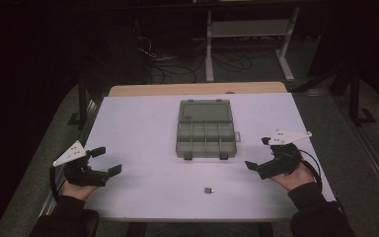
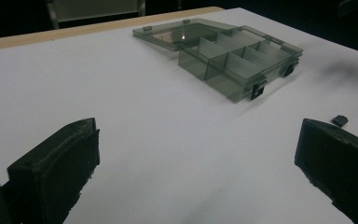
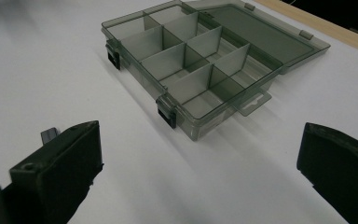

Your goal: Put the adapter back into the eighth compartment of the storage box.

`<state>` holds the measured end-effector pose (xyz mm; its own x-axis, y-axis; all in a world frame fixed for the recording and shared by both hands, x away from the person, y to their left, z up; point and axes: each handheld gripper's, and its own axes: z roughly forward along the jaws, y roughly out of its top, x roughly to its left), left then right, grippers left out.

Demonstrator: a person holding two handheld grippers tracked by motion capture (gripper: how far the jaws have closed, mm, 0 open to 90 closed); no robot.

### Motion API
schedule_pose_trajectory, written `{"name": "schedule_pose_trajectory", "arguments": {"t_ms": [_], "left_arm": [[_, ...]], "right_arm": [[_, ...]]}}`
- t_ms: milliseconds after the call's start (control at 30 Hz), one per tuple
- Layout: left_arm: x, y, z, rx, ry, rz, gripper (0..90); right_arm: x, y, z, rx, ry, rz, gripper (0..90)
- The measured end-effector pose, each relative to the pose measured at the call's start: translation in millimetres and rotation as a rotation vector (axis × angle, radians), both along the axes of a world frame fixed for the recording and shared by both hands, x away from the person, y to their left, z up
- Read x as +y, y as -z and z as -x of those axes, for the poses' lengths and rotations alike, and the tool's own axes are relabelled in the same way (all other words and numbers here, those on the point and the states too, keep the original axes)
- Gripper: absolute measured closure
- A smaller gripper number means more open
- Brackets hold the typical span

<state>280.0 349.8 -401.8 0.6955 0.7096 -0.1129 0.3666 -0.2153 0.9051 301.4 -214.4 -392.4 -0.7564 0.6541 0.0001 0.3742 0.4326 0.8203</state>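
Note:
A smoky clear compartment box (image 1: 205, 139) lies open at the table's middle, its lid (image 1: 205, 110) flat behind it and its cells empty; it also appears in the left gripper view (image 2: 242, 58) and the right gripper view (image 3: 186, 60). A small dark part (image 1: 208, 190) rests on the white table in front of the box, visible too as a small dark part (image 2: 340, 120) and, half hidden by a jaw, a small dark part (image 3: 49, 135). My left gripper (image 1: 106, 160) is open at the left, my right gripper (image 1: 259, 153) open at the right, both holding nothing.
The white table top (image 1: 143, 128) ends in a wooden strip (image 1: 197, 89) at the far side. Beyond it, a pale frame (image 1: 249, 34) and loose cables (image 1: 177, 66) sit on the dark floor. Two black latches (image 1: 206, 155) stick out from the box's near wall.

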Motion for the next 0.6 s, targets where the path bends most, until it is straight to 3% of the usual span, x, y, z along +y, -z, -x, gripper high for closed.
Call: {"name": "schedule_pose_trajectory", "arguments": {"t_ms": [600], "left_arm": [[-0.1,-0.1,0.1,-0.001,-0.003,0.002,0.0]], "right_arm": [[16.2,-2.0,1.1,0.006,-0.052,0.021,0.0]]}}
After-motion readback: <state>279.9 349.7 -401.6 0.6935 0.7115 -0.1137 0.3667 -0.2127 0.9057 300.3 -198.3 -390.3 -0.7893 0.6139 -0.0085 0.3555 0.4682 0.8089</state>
